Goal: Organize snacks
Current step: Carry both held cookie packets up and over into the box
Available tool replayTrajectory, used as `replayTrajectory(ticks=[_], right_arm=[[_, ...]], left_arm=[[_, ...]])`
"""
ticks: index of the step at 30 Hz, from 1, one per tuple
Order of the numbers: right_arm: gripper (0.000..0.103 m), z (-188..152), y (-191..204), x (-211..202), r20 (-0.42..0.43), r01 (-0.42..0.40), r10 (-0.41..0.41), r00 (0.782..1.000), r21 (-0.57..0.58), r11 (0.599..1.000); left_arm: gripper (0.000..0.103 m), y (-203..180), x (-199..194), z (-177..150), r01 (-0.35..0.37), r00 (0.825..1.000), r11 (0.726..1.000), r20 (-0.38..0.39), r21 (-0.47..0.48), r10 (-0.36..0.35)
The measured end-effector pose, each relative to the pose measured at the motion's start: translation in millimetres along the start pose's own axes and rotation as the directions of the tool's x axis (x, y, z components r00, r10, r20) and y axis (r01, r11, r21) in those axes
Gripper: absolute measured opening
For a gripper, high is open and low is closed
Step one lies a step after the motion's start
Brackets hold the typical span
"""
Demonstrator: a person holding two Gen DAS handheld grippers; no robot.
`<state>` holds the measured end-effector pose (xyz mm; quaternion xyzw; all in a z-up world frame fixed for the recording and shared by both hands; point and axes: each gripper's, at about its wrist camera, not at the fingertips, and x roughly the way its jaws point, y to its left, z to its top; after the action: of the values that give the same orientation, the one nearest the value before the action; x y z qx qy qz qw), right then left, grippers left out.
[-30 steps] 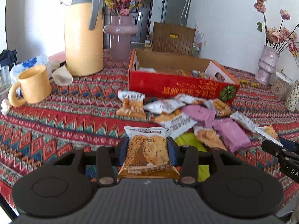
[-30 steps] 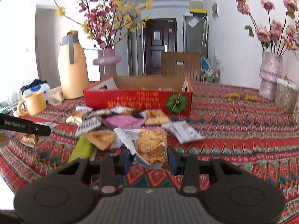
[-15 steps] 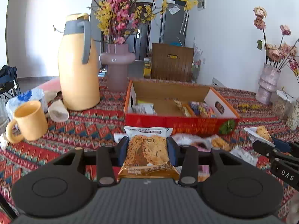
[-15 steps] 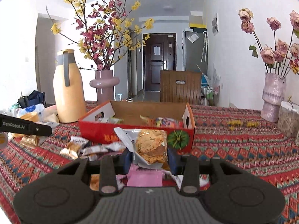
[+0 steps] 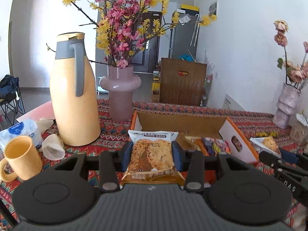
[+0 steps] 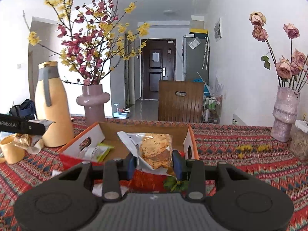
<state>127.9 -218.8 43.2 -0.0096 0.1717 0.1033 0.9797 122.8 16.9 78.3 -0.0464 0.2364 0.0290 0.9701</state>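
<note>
My left gripper [image 5: 152,152] is shut on a white and gold cracker packet [image 5: 152,157], held up in front of the red cardboard box [image 5: 182,123]. My right gripper [image 6: 154,161] is shut on a clear-wrapped cracker packet [image 6: 154,150], raised over the near wall of the same box [image 6: 146,181]. Inside the box lie several snack packets, among them a green one [image 6: 100,152] and colourful ones [image 5: 215,146]. In the left wrist view the right gripper [image 5: 273,156] with its packet shows at the right edge. The left gripper [image 6: 25,127] appears at the left edge of the right wrist view.
On the patterned tablecloth [image 6: 240,163] stand a tall yellow thermos [image 5: 74,96], a pink vase with blossom branches [image 5: 120,92], a yellow mug [image 5: 19,157] and a crumpled paper cup [image 5: 53,148]. A second vase with dried roses [image 6: 284,113] stands at the right. A wooden chair back [image 6: 181,102] is behind the table.
Both grippers have risen and moved forward toward the box with their packets. The loose snack pile on the cloth has dropped out of sight below them.
</note>
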Motion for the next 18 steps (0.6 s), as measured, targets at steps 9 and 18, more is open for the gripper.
replayTrajectory(ticks=[9,18], right_arm=[[0.038,26,-2,59,-0.013,0.024,-0.024,1.000,0.005,1.000],[0.038,19,0,111,-0.037,0.039,-0.037,0.999,0.038,0.999]], left_arm=[[0.044,-11,51,21,-0.012,1.000,1.000,-0.013,-0.021,0.011],[0.044,3,103,8,-0.048,0.998,0.996,-0.039,-0.072,0.045]])
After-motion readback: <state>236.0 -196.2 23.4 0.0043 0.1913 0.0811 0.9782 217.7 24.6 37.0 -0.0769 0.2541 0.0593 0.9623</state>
